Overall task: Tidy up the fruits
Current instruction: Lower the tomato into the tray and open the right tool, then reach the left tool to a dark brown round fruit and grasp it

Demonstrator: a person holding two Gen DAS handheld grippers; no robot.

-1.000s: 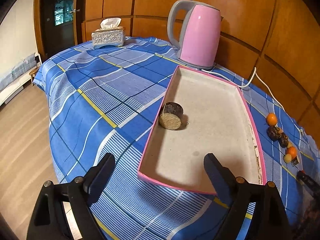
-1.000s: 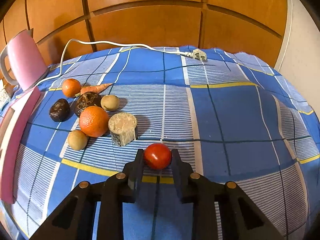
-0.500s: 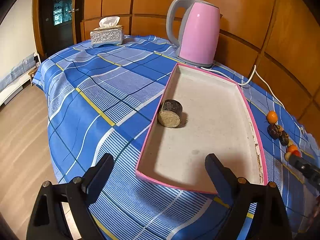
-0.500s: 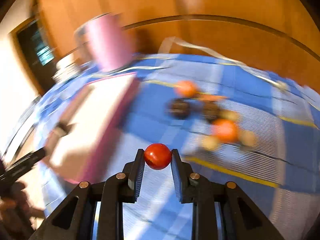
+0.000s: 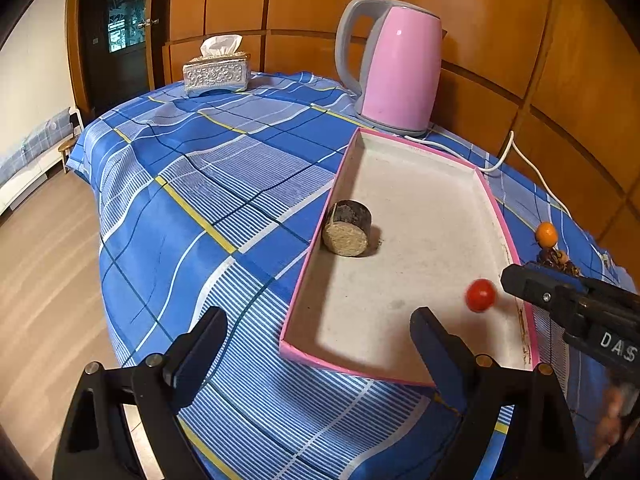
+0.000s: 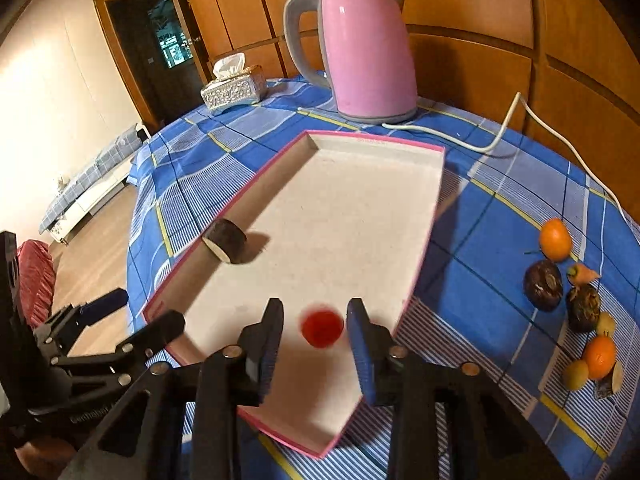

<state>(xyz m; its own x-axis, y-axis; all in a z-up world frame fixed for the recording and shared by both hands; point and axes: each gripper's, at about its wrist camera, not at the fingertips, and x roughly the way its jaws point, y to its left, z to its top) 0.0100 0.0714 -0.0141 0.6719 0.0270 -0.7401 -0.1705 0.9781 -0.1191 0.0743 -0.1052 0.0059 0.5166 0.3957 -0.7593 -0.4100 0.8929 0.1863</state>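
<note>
A pink-rimmed tray (image 5: 502,216) (image 6: 424,252) lies on the blue checked cloth. A dark round stump-like piece (image 5: 347,228) (image 6: 226,240) rests by its left wall. A small red tomato (image 5: 480,295) (image 6: 322,328), blurred, is in the air over the tray's near right part, just off my right gripper's tip. My right gripper (image 6: 316,322) (image 5: 520,280) is open above the tray, its jaws apart on either side of the tomato without touching it. My left gripper (image 5: 320,336) is open and empty at the tray's near end. Loose fruits (image 6: 568,292) (image 5: 546,234) lie right of the tray.
A pink kettle (image 5: 394,80) (image 6: 360,48) stands behind the tray, its white cord (image 6: 500,136) trailing right. A silver tissue box (image 5: 216,72) (image 6: 234,88) sits at the far left. The table drops to a wooden floor (image 5: 44,280) on the left.
My right gripper carried the tomato from the fruit pile leftward over the tray, then opened; the tomato has left its jaws. My left gripper has barely moved.
</note>
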